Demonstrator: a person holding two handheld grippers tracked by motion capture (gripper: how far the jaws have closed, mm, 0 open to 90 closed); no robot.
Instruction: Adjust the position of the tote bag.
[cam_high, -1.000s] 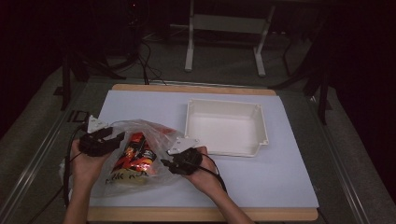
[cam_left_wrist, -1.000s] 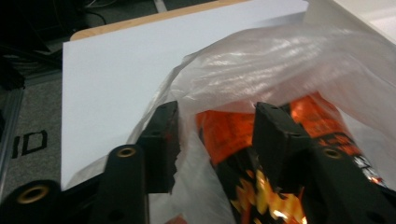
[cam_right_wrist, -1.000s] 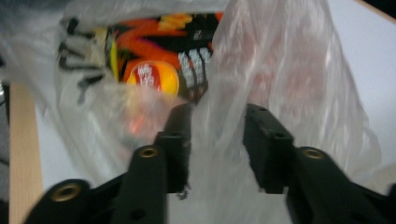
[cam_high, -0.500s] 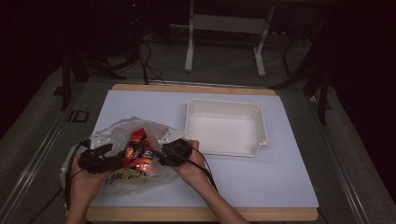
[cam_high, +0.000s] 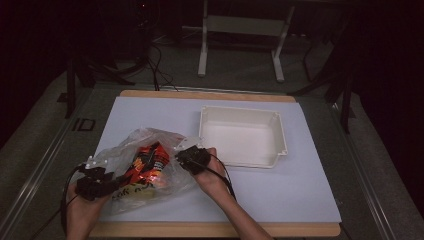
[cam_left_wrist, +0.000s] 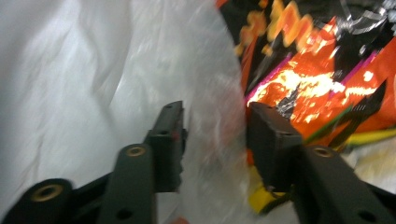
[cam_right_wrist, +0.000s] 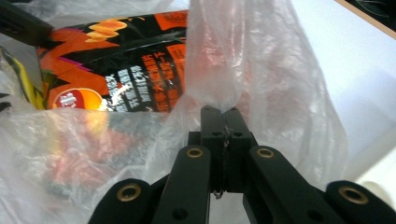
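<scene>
A clear plastic bag (cam_high: 120, 157) lies at the front left of the table, holding an orange and black snack packet (cam_high: 149, 164). My right gripper (cam_right_wrist: 225, 116) is shut on a pinched fold of the plastic bag (cam_right_wrist: 261, 65), with the snack packet (cam_right_wrist: 126, 60) just beyond. In the high view that right gripper (cam_high: 186, 156) sits at the bag's right edge. My left gripper (cam_left_wrist: 215, 135) is open, its jaws spread over the bag's film (cam_left_wrist: 84, 70) beside the snack packet (cam_left_wrist: 327, 70). From above, the left gripper (cam_high: 107, 184) is at the bag's front left.
A white rectangular tray (cam_high: 277, 131) stands at the middle right of the white table sheet (cam_high: 280, 200), close to my right hand. A yellow item (cam_left_wrist: 261, 198) lies in the bag under the packet. The table's wooden front edge (cam_high: 200, 231) is near my forearms.
My left gripper has moved toward me and down to the bag's front left. My right gripper shifted left and up along the bag's right edge, still pinching the film.
</scene>
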